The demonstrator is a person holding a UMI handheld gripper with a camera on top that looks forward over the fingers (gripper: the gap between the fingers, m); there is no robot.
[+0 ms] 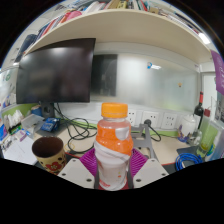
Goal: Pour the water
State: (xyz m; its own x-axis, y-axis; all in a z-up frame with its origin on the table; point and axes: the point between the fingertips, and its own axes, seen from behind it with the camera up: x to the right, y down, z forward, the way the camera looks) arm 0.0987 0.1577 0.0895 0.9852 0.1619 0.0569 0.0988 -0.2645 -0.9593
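Note:
A plastic bottle [113, 145] with an orange cap, orange drink in its upper part and a white label stands upright between my fingers. Both magenta pads [88, 160] press against its sides, so my gripper [112, 165] is shut on the bottle. A dark brown cup [48, 152] with a patterned band stands on the desk just to the left of the fingers, its mouth open upward. The bottle's base is hidden below the fingers.
A black monitor [57, 70] stands at the back left on the white desk [25, 148]. Cables and a power strip [152, 124] lie behind the bottle. A blue cable coil [187, 158] sits at the right, and a shelf [110, 20] hangs overhead.

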